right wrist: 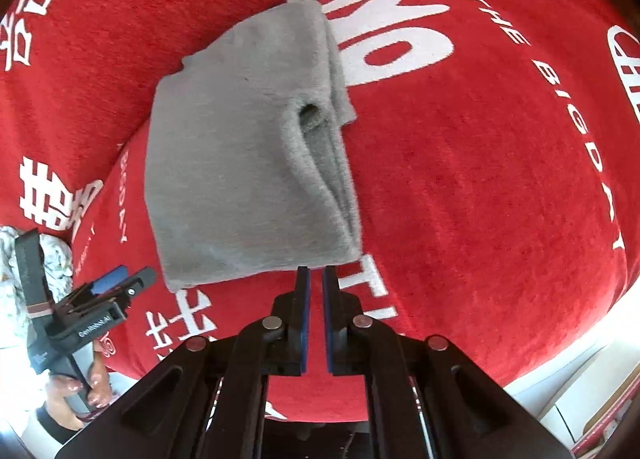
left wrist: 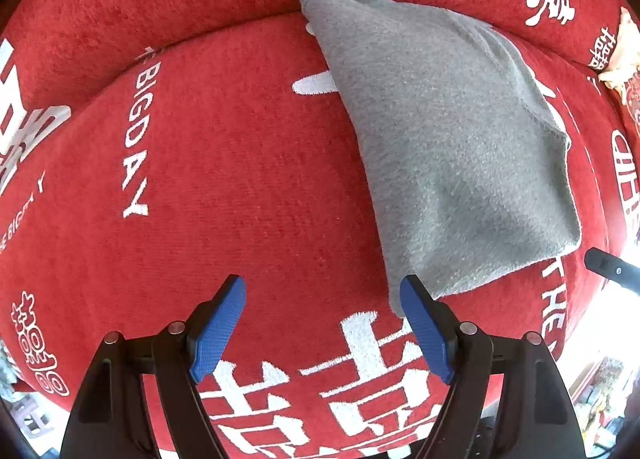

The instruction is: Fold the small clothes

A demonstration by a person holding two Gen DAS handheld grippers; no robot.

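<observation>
Red chenille sofa cushion with white lettering (left wrist: 240,163) under both tongs, carries work.

Grey fleece garment, folded into rough rectangle (left wrist: 448,147), lies flat ahead of left tongs (left wrist: 322,329), near corner just beside its right pad; ahead and left of right tongs (right wrist: 316,315), near edge just past tips.

Left tongs: wide open, empty.

Right tongs: nearly shut, nothing between pads.

Judgement: fold looks nearly complete. Loose layers gape along right edge; press flat, square edges, avoid dragging fleece.

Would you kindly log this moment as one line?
left hand-held gripper open, empty | right hand-held gripper shut, empty | grey garment folded on red cover
</observation>
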